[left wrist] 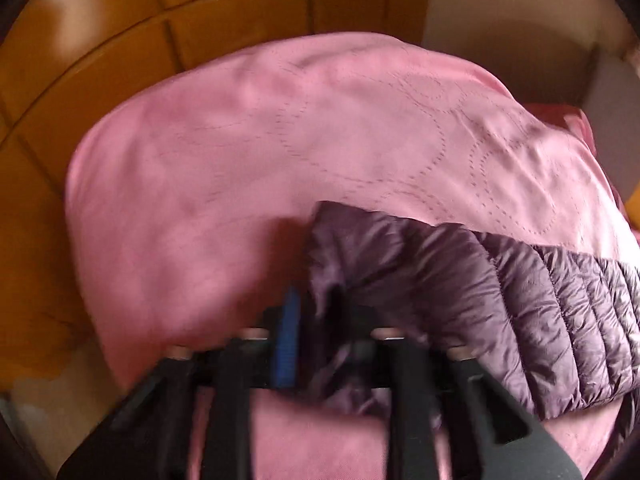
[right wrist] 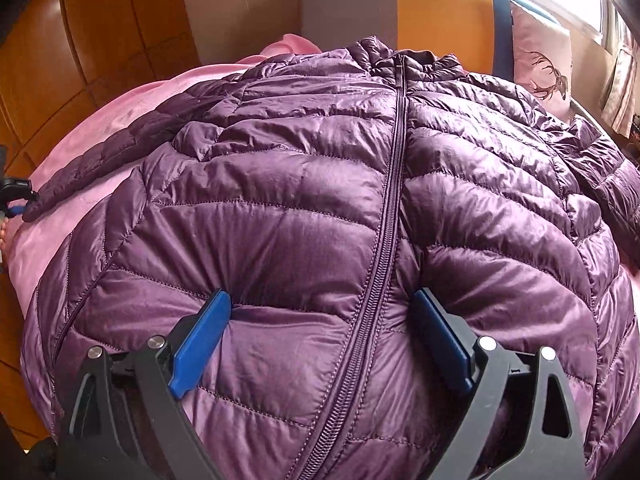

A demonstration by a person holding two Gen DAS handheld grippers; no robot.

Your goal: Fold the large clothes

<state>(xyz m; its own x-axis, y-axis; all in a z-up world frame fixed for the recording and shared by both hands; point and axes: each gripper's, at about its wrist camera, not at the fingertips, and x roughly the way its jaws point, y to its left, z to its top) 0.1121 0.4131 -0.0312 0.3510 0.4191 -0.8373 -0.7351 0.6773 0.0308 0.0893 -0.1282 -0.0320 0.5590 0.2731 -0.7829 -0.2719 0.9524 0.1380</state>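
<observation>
Right wrist view: right gripper [right wrist: 322, 328] jaws spread wide, the blue pads [right wrist: 200, 336] pressing into the front of the purple puffer jacket [right wrist: 288, 200] near its hem, one on each side of the zipper [right wrist: 390, 208]; nothing is pinched between them. The jacket lies face up on the pink bedspread [right wrist: 116, 120], zipped shut. Its long axis runs straight away from the right gripper, hem nearest and collar [right wrist: 400, 60] at the far end. One sleeve [right wrist: 100, 156] stretches out to the left of the zipper line, the other [right wrist: 608, 168] lies to the right. A cushion [right wrist: 540, 64] with a deer print stands beyond the jacket's right shoulder, against the headboard [right wrist: 440, 12].

Left wrist view (motion-blurred): left gripper [left wrist: 310, 320] jaws drawn nearly together, clamped on the cuff end of the left sleeve; one blue pad [left wrist: 288, 340] is visible, the other hidden by fabric. From the cuff the sleeve runs off to the right over the bedspread. Wooden floor [left wrist: 80, 60] lies beyond the bedspread's far edge.

No containers in either view.
</observation>
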